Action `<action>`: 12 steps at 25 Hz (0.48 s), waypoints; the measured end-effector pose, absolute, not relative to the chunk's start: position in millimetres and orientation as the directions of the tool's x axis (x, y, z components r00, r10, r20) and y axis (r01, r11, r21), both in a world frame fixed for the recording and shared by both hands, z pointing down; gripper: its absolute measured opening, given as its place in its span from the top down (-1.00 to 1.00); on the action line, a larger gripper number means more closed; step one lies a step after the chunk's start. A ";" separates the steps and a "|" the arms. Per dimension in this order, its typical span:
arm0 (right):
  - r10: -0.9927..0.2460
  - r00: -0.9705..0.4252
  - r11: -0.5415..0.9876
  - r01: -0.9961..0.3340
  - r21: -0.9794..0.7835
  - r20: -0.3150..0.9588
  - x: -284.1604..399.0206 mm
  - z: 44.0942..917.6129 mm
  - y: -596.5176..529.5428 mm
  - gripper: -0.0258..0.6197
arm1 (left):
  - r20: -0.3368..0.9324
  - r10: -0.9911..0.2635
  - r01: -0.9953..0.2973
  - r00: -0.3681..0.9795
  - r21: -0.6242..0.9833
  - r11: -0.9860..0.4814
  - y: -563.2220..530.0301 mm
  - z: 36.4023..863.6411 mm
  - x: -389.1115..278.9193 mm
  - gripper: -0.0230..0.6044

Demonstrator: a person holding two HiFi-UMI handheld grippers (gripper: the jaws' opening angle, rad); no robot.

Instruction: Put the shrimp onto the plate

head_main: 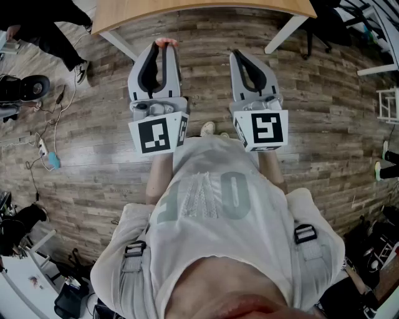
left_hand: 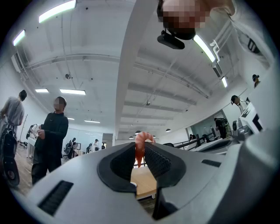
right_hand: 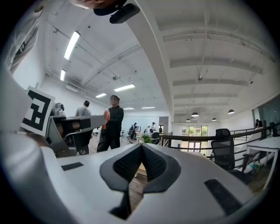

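Note:
A pink-orange shrimp (left_hand: 140, 144) is pinched between the jaws of my left gripper (left_hand: 141, 151), its curled end sticking out past the tips. In the head view the shrimp (head_main: 166, 42) shows at the tip of the left gripper (head_main: 163, 48), just short of the wooden table's edge (head_main: 199, 14). My right gripper (head_main: 240, 57) is held beside it, shut with nothing between its jaws. From the right gripper view (right_hand: 141, 148) the shrimp (right_hand: 106, 117) shows at the left, in the other gripper. No plate is in view.
Both grippers are held up in front of my chest over a wood-plank floor (head_main: 206, 112). White table legs (head_main: 283, 34) stand ahead. A person in black (left_hand: 51, 133) stands at the left, with chairs and cables (head_main: 43, 146) around the room's edges.

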State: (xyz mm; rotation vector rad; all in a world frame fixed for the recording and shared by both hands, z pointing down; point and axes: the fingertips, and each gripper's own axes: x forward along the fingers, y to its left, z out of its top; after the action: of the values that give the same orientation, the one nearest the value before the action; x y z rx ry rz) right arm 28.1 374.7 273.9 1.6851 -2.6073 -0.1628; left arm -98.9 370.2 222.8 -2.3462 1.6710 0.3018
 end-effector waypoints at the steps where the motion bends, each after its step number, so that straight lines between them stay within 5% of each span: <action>1: -0.909 -0.417 0.411 -0.904 0.120 -0.025 28.3 275.7 373.7 0.86 | -0.305 -0.895 -0.945 0.325 -0.077 -0.317 368.6 223.3 -97.4 0.71; 12: -0.905 -0.424 0.423 -0.897 0.131 0.018 21.5 289.1 355.8 0.86 | -0.285 -0.901 -0.944 0.327 -0.057 -0.324 346.1 232.1 -103.2 0.71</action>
State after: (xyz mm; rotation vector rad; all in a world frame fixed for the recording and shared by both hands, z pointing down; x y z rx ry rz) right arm 21.5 355.8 289.1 1.6361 -2.5769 -0.1545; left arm -103.2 346.1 232.1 -2.3774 1.6824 0.2967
